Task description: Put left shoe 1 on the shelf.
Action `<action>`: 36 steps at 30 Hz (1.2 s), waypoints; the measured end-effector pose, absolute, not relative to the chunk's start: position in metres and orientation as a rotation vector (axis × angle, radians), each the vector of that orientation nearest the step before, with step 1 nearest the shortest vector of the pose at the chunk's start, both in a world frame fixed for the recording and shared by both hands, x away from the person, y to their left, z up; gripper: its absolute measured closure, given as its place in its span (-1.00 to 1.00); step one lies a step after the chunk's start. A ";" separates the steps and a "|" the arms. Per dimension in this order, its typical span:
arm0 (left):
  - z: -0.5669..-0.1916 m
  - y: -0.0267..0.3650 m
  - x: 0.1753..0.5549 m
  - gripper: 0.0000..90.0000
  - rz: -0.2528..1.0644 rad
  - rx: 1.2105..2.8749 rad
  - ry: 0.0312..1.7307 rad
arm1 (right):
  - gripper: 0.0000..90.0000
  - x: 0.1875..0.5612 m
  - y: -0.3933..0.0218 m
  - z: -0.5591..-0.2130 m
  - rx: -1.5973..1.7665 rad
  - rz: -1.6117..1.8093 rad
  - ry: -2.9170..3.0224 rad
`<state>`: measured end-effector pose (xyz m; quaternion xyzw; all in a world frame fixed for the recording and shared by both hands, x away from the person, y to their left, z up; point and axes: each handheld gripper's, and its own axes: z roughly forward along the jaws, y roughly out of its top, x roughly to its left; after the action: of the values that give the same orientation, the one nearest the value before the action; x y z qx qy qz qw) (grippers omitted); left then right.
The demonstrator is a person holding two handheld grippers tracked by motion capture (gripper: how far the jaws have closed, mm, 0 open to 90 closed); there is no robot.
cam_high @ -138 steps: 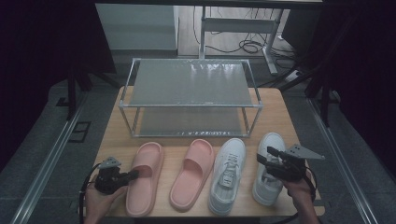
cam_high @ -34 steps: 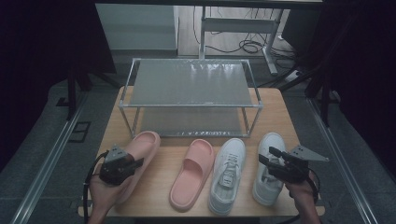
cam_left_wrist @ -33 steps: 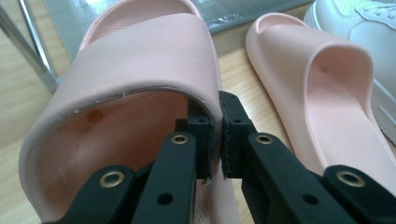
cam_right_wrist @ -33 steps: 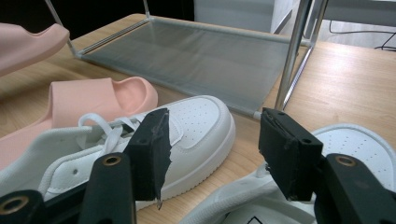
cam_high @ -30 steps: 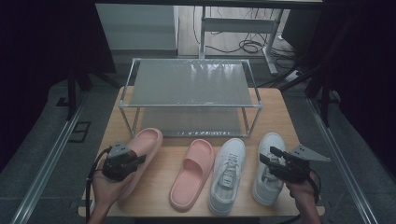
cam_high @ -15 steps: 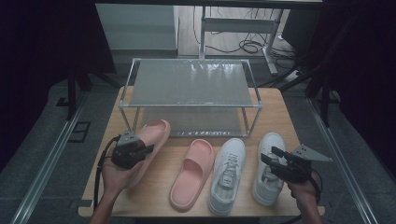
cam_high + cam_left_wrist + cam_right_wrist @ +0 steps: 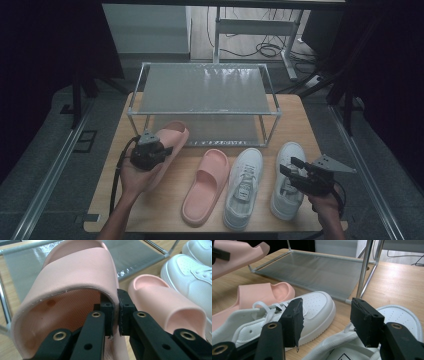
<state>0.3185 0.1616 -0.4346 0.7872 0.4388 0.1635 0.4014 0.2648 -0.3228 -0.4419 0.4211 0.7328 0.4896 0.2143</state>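
A: Where was the left gripper (image 7: 159, 148) at that moment?

B: Over the left part of the counter (image 7: 150, 210), just in front of the shoe rack (image 7: 205, 90). Its jaws were clamped on the strap edge of a pink slipper (image 7: 172, 136); in the left gripper view one pad sat inside the strap and the other outside, pinching the foam between them (image 7: 75, 277).

A: Was that slipper on the counter?

B: It was held up off it and tilted, with its toe end pointing toward the rack's lower shelf (image 7: 215, 131). In the right gripper view the toe hung above the wood at the upper left (image 7: 239, 255).

A: And the other pink slipper (image 7: 206, 185)?

B: Flat on the counter, just right of the lifted one, toe toward the rack. Beside it lay the left white sneaker (image 7: 244, 185), then the right white sneaker (image 7: 287, 177), side by side.

A: What about the right gripper (image 7: 295, 172)?

B: It hovered over the right white sneaker near the front right of the counter. Its jaws stood well apart, with nothing between them; the right gripper view showed that sneaker's laces and tongue (image 7: 352, 350) below the gap.

A: Anything on the rack?

B: Both mesh shelves showed grey and bare; the top shelf (image 7: 205, 87) lay level above the lower one
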 end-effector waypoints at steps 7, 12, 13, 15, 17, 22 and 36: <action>-0.440 0.140 0.338 0.89 0.420 2.016 1.100 | -0.02 0.265 -0.323 -0.442 1.168 1.356 2.036; -0.449 0.126 0.352 0.89 0.422 2.016 1.111 | -0.02 0.266 -0.323 -0.443 1.169 1.348 2.042; -0.451 0.124 0.356 0.89 0.431 2.028 1.112 | -0.02 0.266 -0.323 -0.444 1.170 1.348 2.043; -0.453 0.119 0.362 0.89 0.443 2.046 1.108 | -0.02 0.266 -0.323 -0.444 1.171 1.347 2.044; -0.454 0.114 0.369 0.89 0.442 2.064 1.109 | -0.02 0.266 -0.323 -0.443 1.173 1.349 2.043; -0.458 0.105 0.381 0.89 0.445 2.084 1.115 | -0.02 0.264 -0.325 -0.441 1.171 1.354 2.032; -0.468 0.095 0.404 0.89 0.500 2.046 1.164 | -0.02 0.262 -0.327 -0.437 1.165 1.352 2.024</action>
<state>0.4036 0.0951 -0.4682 0.7934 0.4513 0.1941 0.3594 0.2618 -0.3270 -0.4369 0.4211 0.7318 0.4887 0.2196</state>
